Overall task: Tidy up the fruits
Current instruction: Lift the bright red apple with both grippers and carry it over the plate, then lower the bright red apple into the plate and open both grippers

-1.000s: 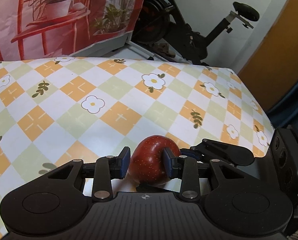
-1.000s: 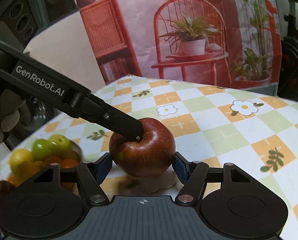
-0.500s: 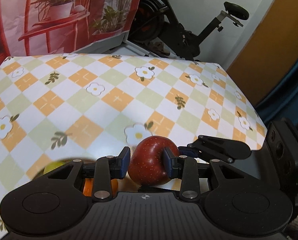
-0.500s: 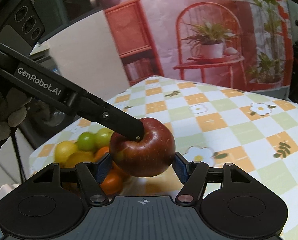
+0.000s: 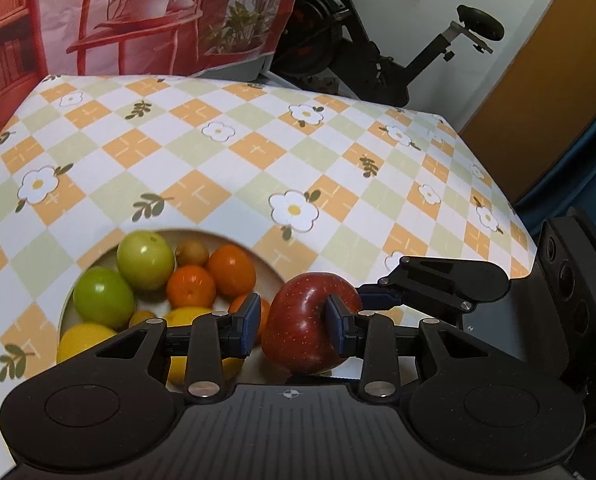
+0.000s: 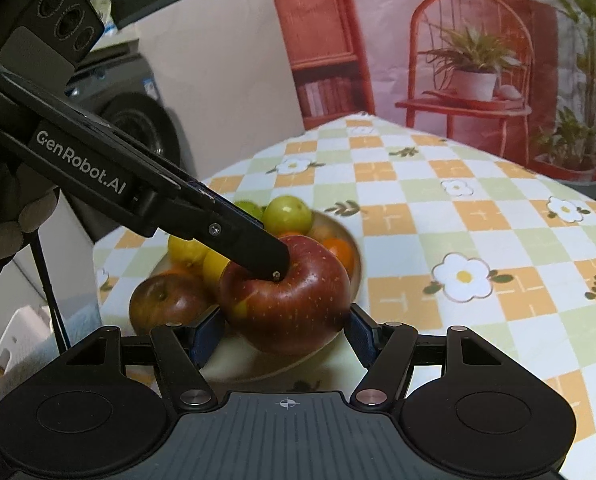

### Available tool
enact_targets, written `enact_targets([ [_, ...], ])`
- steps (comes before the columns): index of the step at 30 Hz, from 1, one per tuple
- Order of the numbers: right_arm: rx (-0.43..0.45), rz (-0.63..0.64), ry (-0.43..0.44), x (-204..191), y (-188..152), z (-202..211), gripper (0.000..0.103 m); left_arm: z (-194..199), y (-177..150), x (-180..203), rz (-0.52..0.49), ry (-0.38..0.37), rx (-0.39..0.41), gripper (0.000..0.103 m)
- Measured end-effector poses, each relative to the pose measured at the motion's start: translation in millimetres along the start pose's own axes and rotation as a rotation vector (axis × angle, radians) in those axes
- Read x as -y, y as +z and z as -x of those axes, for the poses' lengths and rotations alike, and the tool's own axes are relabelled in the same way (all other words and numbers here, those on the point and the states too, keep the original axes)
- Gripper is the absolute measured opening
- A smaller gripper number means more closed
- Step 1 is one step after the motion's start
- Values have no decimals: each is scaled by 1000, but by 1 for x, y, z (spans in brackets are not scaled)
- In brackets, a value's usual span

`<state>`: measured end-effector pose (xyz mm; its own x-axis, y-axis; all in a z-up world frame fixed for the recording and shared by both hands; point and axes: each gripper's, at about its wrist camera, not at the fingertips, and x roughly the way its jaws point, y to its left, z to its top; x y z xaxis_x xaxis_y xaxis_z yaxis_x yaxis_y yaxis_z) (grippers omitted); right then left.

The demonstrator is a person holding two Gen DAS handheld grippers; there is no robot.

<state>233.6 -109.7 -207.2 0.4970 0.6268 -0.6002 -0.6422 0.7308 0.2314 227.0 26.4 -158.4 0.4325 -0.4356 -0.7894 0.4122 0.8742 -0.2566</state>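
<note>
Above the fruit bowl [image 6: 347, 240] (nearly full), both claws pinch the red apple [image 6: 288, 298].

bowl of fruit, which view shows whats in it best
The left wrist view: it looks down into the bowl, separating two green fruits, oranges and lemons. The right wrist view sees the bowl from low, mostly hidden behind the held red apple, but adds a second dark apple.

Glossy red apple [image 6: 286, 300] (faintly speckled), held above bowl [image 6: 337, 226] of mixed fruit
</note>
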Motion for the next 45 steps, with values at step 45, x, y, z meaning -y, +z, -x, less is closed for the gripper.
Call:
enact_targets([
  [45,-25,53,11,-15,-14,-6,58,3,-18,-11,0,98,23,35],
])
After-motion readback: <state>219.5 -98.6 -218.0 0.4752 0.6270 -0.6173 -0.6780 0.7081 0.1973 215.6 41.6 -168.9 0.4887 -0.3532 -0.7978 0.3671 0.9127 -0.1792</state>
